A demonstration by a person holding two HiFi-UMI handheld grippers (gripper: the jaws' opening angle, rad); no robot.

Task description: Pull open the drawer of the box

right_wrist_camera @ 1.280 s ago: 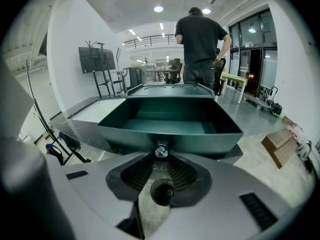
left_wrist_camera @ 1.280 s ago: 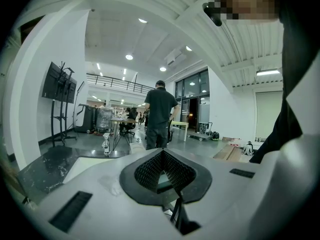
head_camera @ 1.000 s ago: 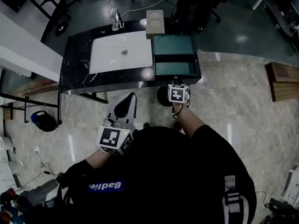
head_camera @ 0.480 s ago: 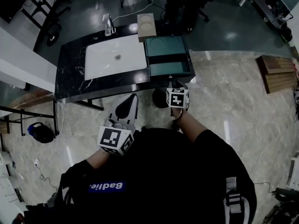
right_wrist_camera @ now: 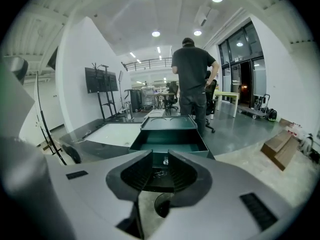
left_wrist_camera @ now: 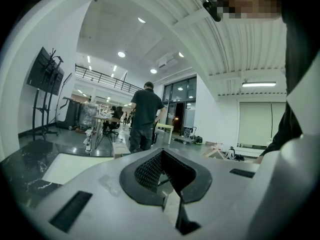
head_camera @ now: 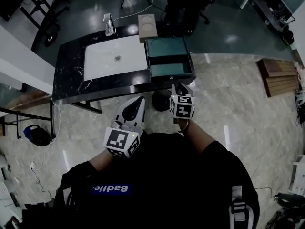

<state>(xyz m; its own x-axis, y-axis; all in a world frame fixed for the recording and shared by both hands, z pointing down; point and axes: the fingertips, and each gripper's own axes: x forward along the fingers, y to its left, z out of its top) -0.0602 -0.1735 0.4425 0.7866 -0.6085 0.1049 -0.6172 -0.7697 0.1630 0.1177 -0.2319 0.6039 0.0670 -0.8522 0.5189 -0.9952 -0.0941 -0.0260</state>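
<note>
Since a second ago our left gripper has hardly stirred, while the right gripper has lifted and backed off the counter, so we judge the pull is done. On the left, that idle gripper hangs clenched and empty over the floor, parked near our body, likely to keep it out of the way. Its own view shows the pads meeting at the tip with nothing between them, which the head view is too far off to settle. Moving across, the white sink sits in the black top. Just right of it stands the teal box, its drawer slid out toward us and looking empty. Further right, our right gripper points down at that drawer, released, jaws apart and gripping nothing. Its own view frames the drawer front and a small knob in the gap, well clear of the pads. Only that low view shows a person standing behind the counter, and only the head view gives the whole layout.
</note>
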